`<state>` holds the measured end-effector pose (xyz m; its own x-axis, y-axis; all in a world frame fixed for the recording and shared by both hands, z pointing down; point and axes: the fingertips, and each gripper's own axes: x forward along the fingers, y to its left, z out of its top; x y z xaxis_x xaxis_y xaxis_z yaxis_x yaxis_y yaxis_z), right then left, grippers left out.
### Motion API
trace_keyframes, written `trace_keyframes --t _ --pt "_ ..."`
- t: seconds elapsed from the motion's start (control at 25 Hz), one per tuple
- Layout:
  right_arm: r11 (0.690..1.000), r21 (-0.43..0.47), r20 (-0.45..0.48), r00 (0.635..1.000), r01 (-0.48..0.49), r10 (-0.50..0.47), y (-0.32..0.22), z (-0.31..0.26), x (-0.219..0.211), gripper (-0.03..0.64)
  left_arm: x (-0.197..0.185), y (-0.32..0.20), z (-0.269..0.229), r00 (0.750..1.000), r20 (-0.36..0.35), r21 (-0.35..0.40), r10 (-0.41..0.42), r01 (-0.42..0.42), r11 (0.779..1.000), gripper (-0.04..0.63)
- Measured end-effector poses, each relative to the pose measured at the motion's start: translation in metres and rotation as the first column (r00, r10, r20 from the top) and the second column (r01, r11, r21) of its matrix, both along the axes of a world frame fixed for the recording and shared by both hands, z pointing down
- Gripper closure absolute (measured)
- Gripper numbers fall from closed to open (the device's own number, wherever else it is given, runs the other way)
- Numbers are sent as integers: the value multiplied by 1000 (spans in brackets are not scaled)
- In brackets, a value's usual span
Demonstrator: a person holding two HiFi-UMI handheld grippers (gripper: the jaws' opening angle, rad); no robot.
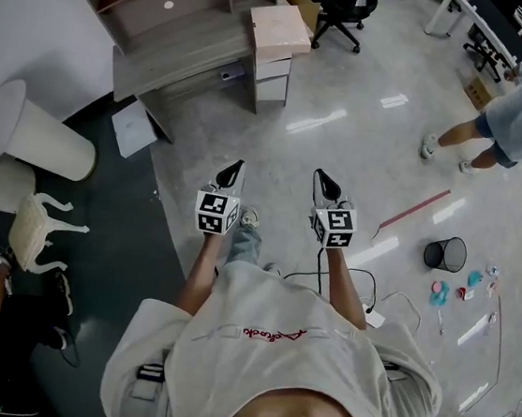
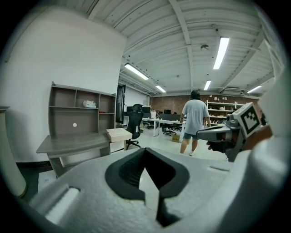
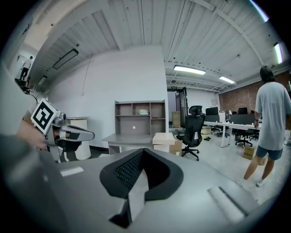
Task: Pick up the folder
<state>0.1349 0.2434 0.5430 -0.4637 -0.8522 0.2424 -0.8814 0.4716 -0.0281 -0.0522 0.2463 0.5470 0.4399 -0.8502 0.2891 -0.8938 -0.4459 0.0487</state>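
Two items in hand — left hand-held gripper (image 1: 238,166) and right hand-held gripper (image 1: 321,175), each pressed together, empty. Folder: not identifiable; the pale flat sheet (image 1: 134,128) on the floor (image 1: 343,156) beside the far-left worktop (image 1: 180,59) may be it. Risk: arriving shut, I'd shove it away.

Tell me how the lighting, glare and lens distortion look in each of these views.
Head view: white glare streaks on the glossy floor, and the edges bow from the wide lens. Left gripper view: a fisheye circle with black corners, and the ceiling light is blown out. Right gripper view: the same dark rim, and the lines of the ceiling curve.
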Motion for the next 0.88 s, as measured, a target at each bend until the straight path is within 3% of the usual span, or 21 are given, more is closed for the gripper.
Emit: trace_keyframes --t 0.88 --pt "997 42 -36 997 -63 64 -204 -32 -74 611 -73 -218 -26 997 -44 44 59 -57 997 597"
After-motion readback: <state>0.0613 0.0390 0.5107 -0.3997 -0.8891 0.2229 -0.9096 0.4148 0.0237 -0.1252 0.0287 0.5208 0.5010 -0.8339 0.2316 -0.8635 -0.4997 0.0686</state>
